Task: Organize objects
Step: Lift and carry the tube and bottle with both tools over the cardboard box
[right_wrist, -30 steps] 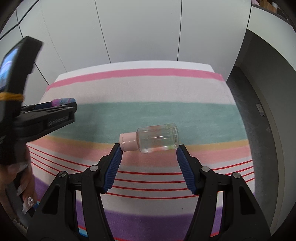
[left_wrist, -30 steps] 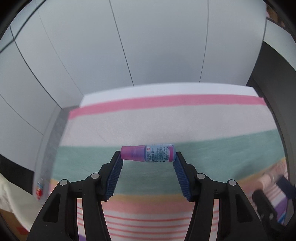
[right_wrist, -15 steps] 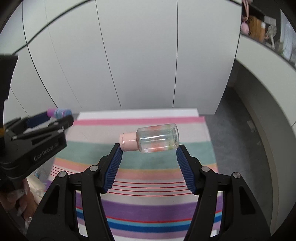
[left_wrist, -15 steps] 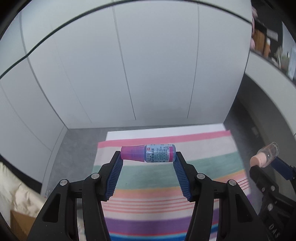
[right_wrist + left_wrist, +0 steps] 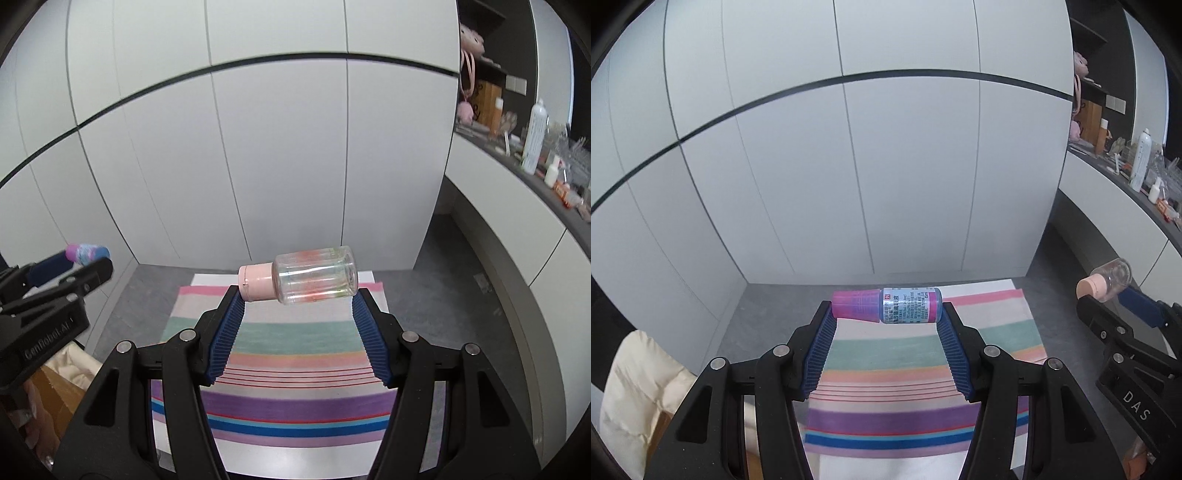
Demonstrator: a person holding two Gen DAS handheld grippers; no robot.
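My left gripper [image 5: 886, 308] is shut on a small bottle with a pink cap and a blue-and-white label [image 5: 886, 305], held sideways between its blue pads, high above the striped cloth [image 5: 908, 369]. My right gripper [image 5: 297, 291] is shut on a clear bottle with a pale pink cap [image 5: 299, 276], also lying sideways, cap to the left. Each gripper shows at the edge of the other's view: the clear bottle [image 5: 1106, 282] at the right of the left wrist view, the pink-capped bottle [image 5: 86, 253] at the left of the right wrist view.
White cabinet doors [image 5: 886, 166] stand behind the striped cloth [image 5: 295, 350] far below. A curved dark counter [image 5: 554, 184] at the right holds several bottles and small items. A cream padded garment [image 5: 639, 387] and a cardboard box [image 5: 55, 398] lie at the lower left.
Both grippers have risen a long way with their bottles still gripped; the striped cloth has shrunk far below, and the cabinets and the right-hand counter have come into view.
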